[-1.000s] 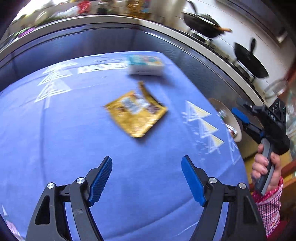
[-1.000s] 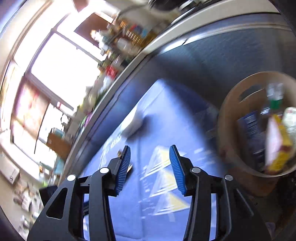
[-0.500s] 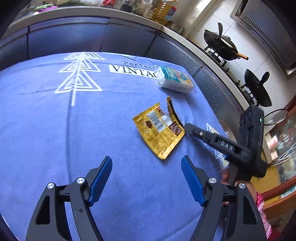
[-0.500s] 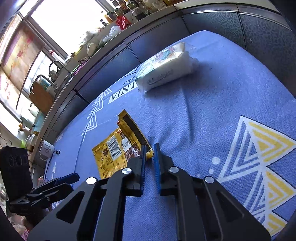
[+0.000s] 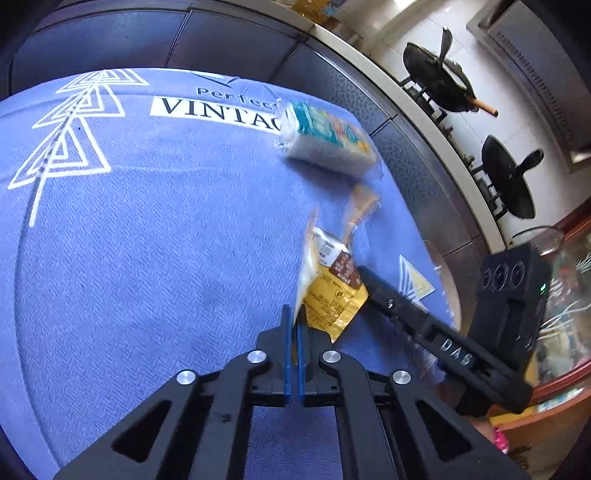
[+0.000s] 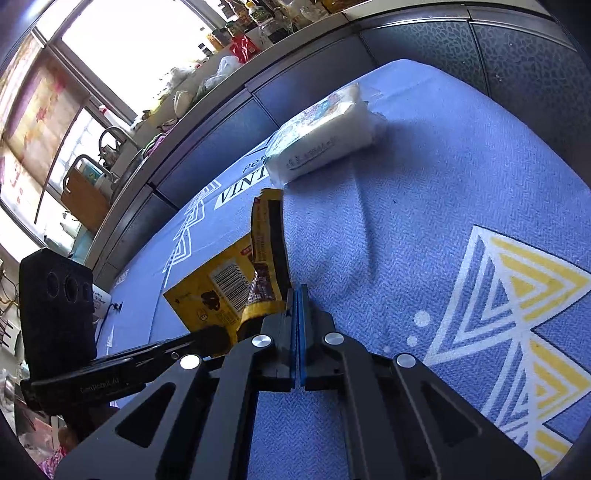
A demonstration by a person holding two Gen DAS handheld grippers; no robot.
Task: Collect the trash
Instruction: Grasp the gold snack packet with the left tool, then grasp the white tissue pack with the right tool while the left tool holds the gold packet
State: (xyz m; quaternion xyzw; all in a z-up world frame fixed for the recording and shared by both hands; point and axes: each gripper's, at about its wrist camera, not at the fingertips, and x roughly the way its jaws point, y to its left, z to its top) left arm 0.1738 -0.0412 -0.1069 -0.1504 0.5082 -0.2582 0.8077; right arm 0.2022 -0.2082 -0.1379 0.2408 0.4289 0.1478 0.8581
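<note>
A torn yellow snack wrapper (image 5: 332, 291) is lifted off the blue tablecloth (image 5: 147, 240). My left gripper (image 5: 294, 314) is shut on the wrapper's near edge. My right gripper (image 6: 297, 295) is shut on the wrapper's other corner; the wrapper shows in the right wrist view (image 6: 229, 288) with its barcode up. The right gripper's body (image 5: 443, 343) reaches in from the right in the left wrist view. The left gripper's body (image 6: 110, 369) shows at the left in the right wrist view.
A white tissue pack (image 5: 327, 138) lies on the cloth beyond the wrapper, also in the right wrist view (image 6: 321, 136). A dark counter (image 5: 424, 177) rims the table. Black pans (image 5: 439, 79) sit on a stove at the right. A window sill with bottles (image 6: 251, 29) is behind.
My left gripper has moved forward and shut on the wrapper; it was open before. The right gripper stays shut on the wrapper, which has lifted off the cloth.
</note>
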